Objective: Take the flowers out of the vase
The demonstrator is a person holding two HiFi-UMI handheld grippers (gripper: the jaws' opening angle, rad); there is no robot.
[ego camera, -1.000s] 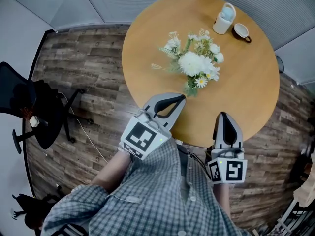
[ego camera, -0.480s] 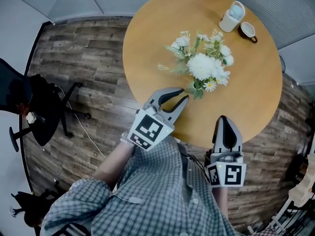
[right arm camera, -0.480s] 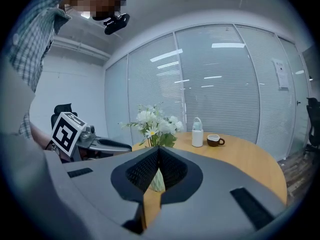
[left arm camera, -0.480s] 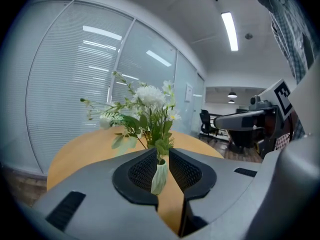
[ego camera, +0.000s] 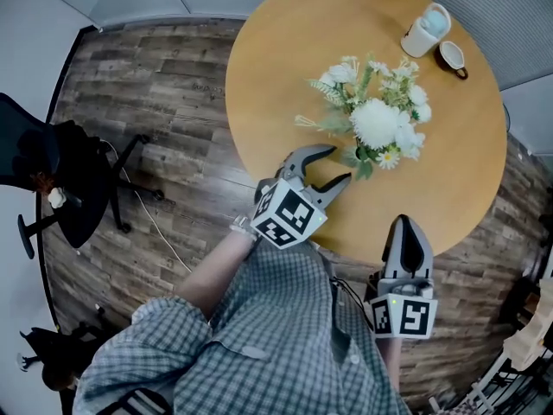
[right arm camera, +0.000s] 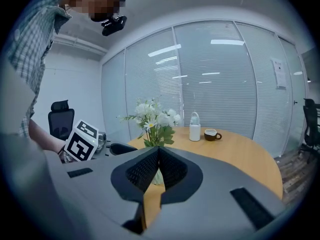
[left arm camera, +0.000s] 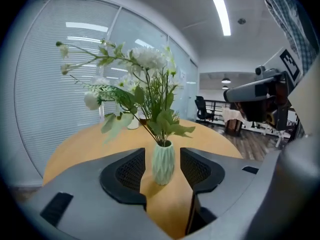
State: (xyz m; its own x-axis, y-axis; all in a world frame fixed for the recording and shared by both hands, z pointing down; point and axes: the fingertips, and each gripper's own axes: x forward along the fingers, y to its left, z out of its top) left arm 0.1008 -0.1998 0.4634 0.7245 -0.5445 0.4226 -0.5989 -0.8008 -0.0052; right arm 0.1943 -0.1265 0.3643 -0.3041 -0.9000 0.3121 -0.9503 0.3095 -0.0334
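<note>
**A:** What is the left gripper [ego camera: 340, 164] doing?

**B:** Its jaws stand wide apart. They have just been opening; a second ago, in the head view, they sat together. Nothing is pressed between the pads.

**A:** Is anything in the gap?

**B:** In the left gripper view the pale green ribbed vase [left arm camera: 163, 163] is framed right between the jaws, a little beyond the tips. Bare table shows on either side of it, so I see no contact.

**A:** Has anything else changed?

**B:** Compared with the earlier head views, that gripper has come in over the near edge of the table [ego camera: 285, 76], closer to the vase.

**A:** What does that mean for the task?

**B:** My guess is that it's lining up to clamp the vase and hold it steady. No flowers are out yet. The flowers [ego camera: 378, 124] all sit with their stems in the vase mouth near the middle of the table, white blooms and green leaves fanning upward.

**A:** And the right gripper [ego camera: 406, 223]?

**B:** It is closed, pads together and empty. It hangs at the near edge of the table, to the right and short of the flowers, and it has hardly shifted.

**A:** What lies further out?

**B:** A white bottle [ego camera: 427, 31] and a cup [ego camera: 453, 56] stand at the table's far right. A black office chair [ego camera: 52, 180] is on the wood floor well off to the left.
</note>
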